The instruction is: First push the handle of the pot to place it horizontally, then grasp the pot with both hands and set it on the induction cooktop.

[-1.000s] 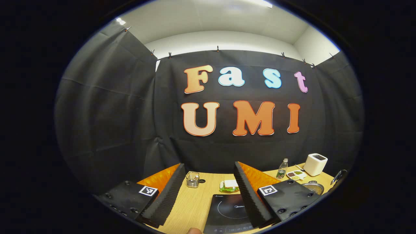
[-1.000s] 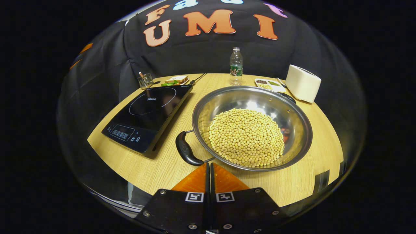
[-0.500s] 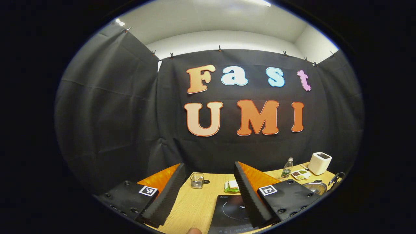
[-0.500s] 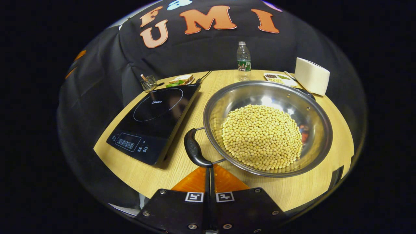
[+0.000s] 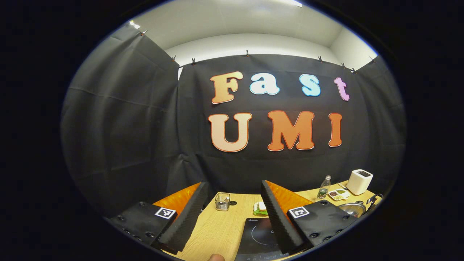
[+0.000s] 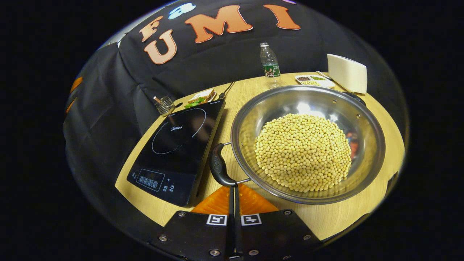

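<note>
My left gripper (image 5: 232,214) hangs open above the desk (image 6: 250,90). The cooktop (image 6: 177,145) lies left of the pot (image 6: 308,141). I judge I'm on the push: my right gripper (image 6: 232,188), closed and empty, meets the handle (image 6: 218,169). Next, nudge it sideways.

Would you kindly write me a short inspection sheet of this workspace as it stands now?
Surface: wooden table.
Job's things: steel pot of soybeans, black near handle beside induction cooktop.
Clutter: water bottle, white toaster, divided dish, sandwich plate, wire holder.
Grippers: right gripper shut, tips at near handle; left gripper open, holding nothing.
Cables: dark cord behind cooktop.
Surroundings: black cloth wall.
</note>
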`<action>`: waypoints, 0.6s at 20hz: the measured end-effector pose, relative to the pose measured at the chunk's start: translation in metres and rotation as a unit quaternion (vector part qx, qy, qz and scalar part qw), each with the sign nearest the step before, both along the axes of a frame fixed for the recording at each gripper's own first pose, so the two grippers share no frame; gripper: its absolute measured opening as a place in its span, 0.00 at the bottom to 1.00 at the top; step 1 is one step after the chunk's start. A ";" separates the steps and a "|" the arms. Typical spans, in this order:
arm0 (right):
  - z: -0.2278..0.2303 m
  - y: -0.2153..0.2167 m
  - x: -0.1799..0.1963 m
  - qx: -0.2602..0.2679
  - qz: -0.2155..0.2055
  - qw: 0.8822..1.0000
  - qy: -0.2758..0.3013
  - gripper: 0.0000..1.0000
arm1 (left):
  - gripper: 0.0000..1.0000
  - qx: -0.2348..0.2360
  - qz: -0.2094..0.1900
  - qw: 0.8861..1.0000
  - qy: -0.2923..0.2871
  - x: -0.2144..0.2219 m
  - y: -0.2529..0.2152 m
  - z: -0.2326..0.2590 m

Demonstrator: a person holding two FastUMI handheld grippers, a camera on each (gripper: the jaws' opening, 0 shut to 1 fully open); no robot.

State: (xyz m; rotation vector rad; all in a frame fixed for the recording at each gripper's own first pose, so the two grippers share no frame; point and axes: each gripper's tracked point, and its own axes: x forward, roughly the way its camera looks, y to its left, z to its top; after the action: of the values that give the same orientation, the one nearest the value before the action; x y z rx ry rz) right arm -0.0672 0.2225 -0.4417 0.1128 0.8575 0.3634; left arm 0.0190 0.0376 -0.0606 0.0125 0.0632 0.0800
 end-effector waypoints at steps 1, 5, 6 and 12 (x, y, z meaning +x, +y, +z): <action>-0.001 0.002 0.003 0.002 -0.003 1.000 -0.002 0.00 | 0.97 0.000 0.001 1.000 0.001 0.002 0.002 0.000; -0.003 0.010 0.017 0.005 -0.022 1.000 -0.015 0.00 | 0.97 -0.003 0.006 1.000 0.007 0.005 0.008 -0.009; -0.003 0.013 0.021 0.007 -0.025 1.000 -0.016 0.00 | 0.97 -0.004 0.007 1.000 0.008 0.007 0.008 -0.012; -0.004 0.025 0.043 0.015 -0.043 0.999 -0.021 0.00 | 0.98 -0.003 0.017 1.000 0.010 0.011 0.019 -0.020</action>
State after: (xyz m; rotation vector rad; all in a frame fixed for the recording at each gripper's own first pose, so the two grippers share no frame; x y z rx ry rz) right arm -0.0238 0.2475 -0.4455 0.1697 0.8039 0.2970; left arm 0.0304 0.0567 -0.0811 0.0055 0.0829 0.1145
